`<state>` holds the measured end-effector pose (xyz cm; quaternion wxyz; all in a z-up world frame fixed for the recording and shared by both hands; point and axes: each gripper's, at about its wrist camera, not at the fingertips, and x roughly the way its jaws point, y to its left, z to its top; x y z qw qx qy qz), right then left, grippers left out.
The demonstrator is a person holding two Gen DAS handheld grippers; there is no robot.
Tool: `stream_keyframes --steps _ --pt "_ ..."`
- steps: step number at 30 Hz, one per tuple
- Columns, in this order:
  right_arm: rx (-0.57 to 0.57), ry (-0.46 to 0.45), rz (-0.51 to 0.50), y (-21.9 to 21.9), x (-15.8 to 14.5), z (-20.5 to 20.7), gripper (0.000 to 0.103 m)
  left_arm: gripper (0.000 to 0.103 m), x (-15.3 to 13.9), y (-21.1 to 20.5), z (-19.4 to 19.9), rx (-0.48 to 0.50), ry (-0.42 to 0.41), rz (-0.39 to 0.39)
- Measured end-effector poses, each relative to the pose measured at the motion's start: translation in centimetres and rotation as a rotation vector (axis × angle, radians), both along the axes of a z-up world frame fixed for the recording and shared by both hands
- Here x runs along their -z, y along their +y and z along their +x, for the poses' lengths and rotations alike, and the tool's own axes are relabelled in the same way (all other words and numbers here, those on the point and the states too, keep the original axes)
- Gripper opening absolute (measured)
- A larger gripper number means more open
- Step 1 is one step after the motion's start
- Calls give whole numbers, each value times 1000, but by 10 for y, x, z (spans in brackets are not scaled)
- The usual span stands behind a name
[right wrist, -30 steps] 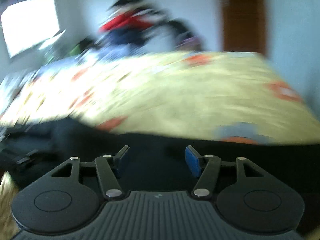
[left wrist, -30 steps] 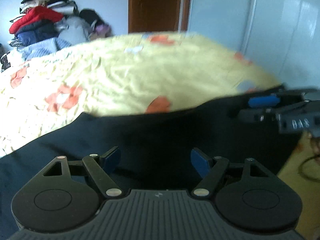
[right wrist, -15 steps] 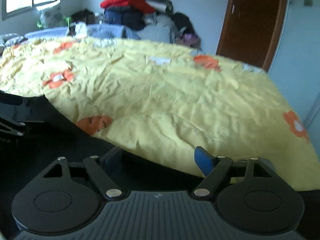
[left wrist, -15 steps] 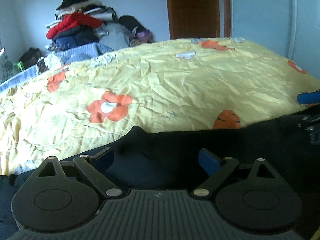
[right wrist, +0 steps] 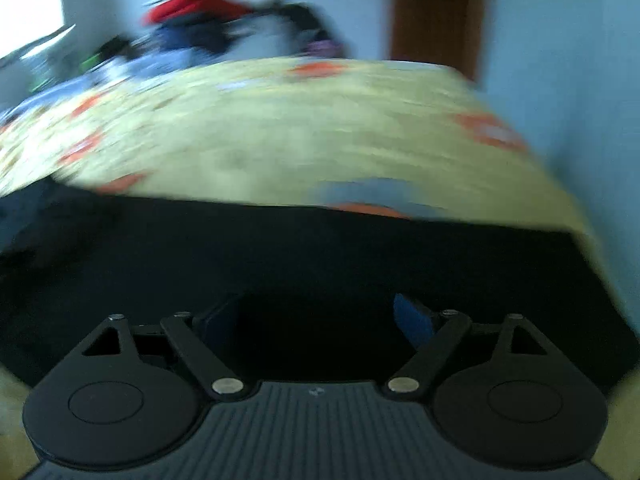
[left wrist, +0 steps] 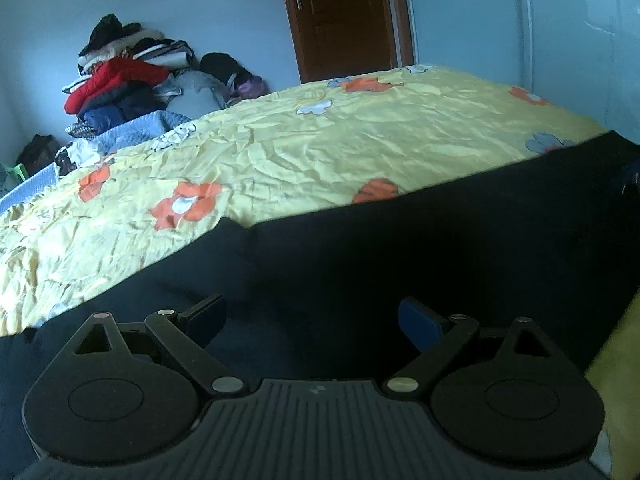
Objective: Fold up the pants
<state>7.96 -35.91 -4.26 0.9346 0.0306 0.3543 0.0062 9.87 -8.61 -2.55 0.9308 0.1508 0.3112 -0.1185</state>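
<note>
Black pants (left wrist: 400, 248): soft, limp; I'd take the near hem. My left gripper (left wrist: 312, 320) and right gripper (right wrist: 316, 320): jaws just widened, empty.

Right wrist view smeared by motion blur: clothes pile (right wrist: 208, 8), door (right wrist: 436, 12) and flowers on the yellow bedspread (right wrist: 280, 128) reduced to streaks, no detail readable. Pants (right wrist: 320, 256) just a flat black mass there, folds and seams impossible to tell, left end lost in the blur. In the left wrist view, pants (left wrist: 400, 264) cut off at the left, right and bottom edges, near part hidden behind the left gripper (left wrist: 312, 316) body. Dark bits at the right edge (left wrist: 632, 176) too small and cropped to identify. Things in the far left corner (left wrist: 38, 150) too small to name.
</note>
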Motion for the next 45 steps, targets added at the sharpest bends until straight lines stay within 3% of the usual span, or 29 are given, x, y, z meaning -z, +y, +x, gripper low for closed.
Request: stream_keyframes --steps 4,7,8,10,12,14,15,22,31,33,35,37,40,45 --pt "325 -15 -47 -79 4 -31 85 97 6 11 -18 -13 7 -30" --pt "638 -97 -41 -122 -2 -69 86 98 9 18 -24 -29 14 -69" --pt "683 -152 43 -132 -4 -85 87 98 9 20 -24 -38 14 -87" --pt "660 -223 310 -148 0 -109 87 98 10 24 -25 -52 11 -111" --pt "632 -229 591 -159 14 -122 87 99 12 25 -27 -62 -1 -118" --pt "612 -223 779 -160 28 -129 87 101 14 26 -30 -67 -16 -116" --pt "603 -219 816 -158 31 -131 87 101 15 27 -32 -69 -25 -117" --pt "524 -188 848 -135 31 -123 87 103 18 30 -33 -79 -26 -138" --pt "546 -270 742 -140 31 -98 84 103 19 34 -32 -81 -13 -155" --pt "551 -270 705 -139 31 -91 68 103 19 35 -32 -82 -14 -163" --pt "565 -244 706 -141 35 -85 26 103 18 36 -33 -86 -21 -168" --pt "589 -239 738 -146 42 -83 13 102 15 39 -36 -103 -41 -165" --pt "558 -271 762 -142 37 -86 11 103 7 45 -42 -128 -100 -148" --pt "342 -324 767 -98 -2 -68 10 103 -3 62 -44 -200 -146 -118"
